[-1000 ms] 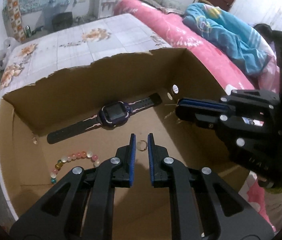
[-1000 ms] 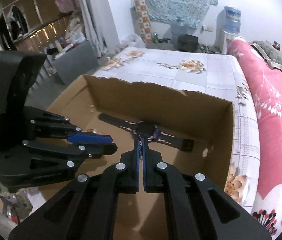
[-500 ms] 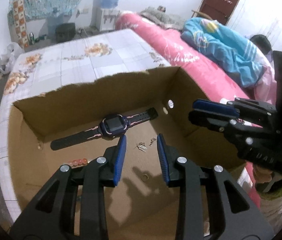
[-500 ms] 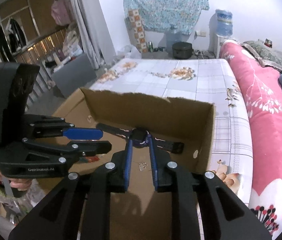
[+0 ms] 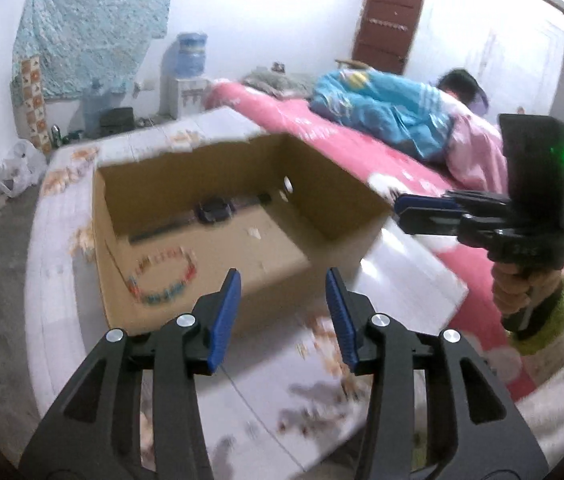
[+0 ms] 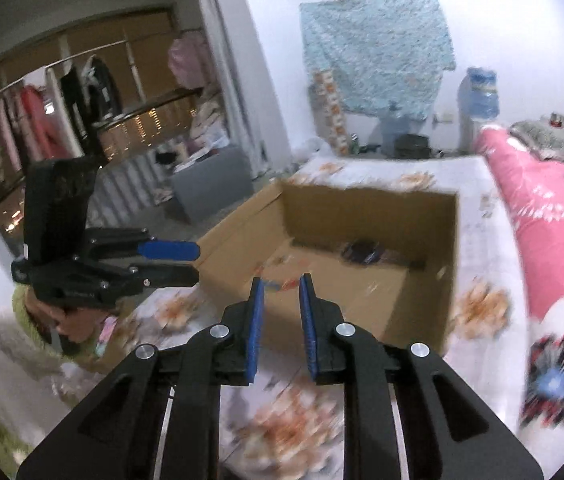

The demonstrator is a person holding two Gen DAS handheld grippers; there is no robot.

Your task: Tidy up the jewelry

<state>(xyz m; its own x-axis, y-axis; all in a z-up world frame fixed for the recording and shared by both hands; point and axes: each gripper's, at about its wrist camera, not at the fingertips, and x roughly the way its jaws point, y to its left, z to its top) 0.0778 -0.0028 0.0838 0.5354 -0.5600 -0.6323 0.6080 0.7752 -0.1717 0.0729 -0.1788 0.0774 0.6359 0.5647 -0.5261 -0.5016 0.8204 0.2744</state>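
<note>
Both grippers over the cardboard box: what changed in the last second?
Both pulled back out of the cardboard box. The left gripper, fingers nearly closed before, is opening with nothing between them. The right gripper went from shut to slightly open, also holding nothing. Unchanged: the watch along the far wall, the bead bracelet and the small pieces on the box floor.
</note>
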